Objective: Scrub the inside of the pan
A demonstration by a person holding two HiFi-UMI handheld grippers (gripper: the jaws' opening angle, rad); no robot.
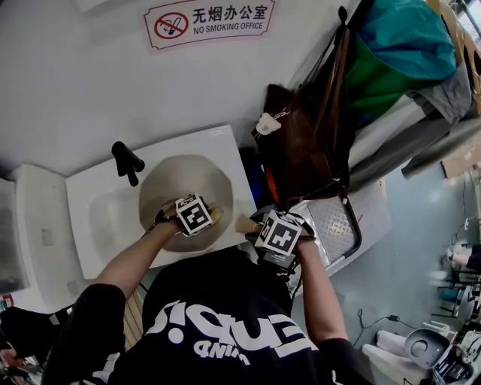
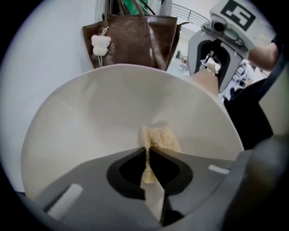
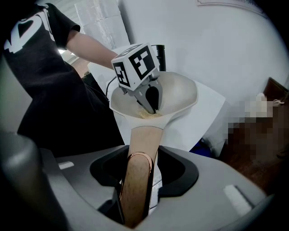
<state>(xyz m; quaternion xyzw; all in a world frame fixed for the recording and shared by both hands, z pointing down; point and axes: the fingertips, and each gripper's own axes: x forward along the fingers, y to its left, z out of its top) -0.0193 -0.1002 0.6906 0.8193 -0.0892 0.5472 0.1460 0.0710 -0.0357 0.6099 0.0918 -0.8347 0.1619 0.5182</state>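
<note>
Pan: a cream pan (image 1: 180, 177) is sitting over the right half of the white sink (image 1: 86, 199), its rim reaching past the sink's front edge toward the person; its open side is facing up.
Contact with the sink: the pan's underside is hiding from every view, so whether it is resting on the basin or being held just above it is unclear.
Handle: the wooden handle (image 3: 144, 137) is pointing off the sink's front right corner, toward the right gripper.
Right gripper: the right gripper (image 3: 141, 159) is clamping the handle, its jaws closing on the wood from both sides.
Left gripper: the left gripper (image 2: 148, 152) is reaching down inside the pan, its jaws pinching narrowly on a sponge.
Sponge: the pale yellow sponge (image 2: 159, 137) is sticking out past the jaw tips and pressing against the pan's inner floor, near the wall on the handle side.
Faucet: a black faucet (image 1: 128, 160) is standing at the sink's back edge, just left of the pan.
Bag: a brown bag (image 2: 131, 40) with a small pale charm (image 2: 100, 45) is hanging on the wall beside the sink's right edge.
Sign: a no-smoking sign (image 1: 210, 22) is hanging on the wall above the sink.
</note>
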